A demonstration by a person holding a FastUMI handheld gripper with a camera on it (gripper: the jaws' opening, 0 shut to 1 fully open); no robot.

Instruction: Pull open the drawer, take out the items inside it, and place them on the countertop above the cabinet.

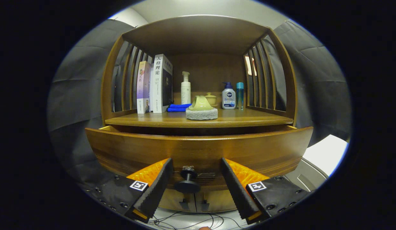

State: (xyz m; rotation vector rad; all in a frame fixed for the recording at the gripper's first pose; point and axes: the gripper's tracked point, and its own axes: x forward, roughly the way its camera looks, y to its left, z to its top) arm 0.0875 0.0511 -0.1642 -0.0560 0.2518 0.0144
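A wooden cabinet has its drawer pulled out toward me; the curved drawer front hides whatever lies inside. A dark round knob sticks out of the drawer front. My gripper stands open, its two fingers either side of the knob and apart from it. The countertop lies above the drawer. On it a pale green cup lies tipped on a grey sponge, just beyond the drawer's back edge.
Two upright books stand at the left of the countertop, a folded blue cloth beside them. A white pump bottle, a small lidded pot, a blue-capped bottle and a slim teal bottle line the back. Cables lie on the floor below.
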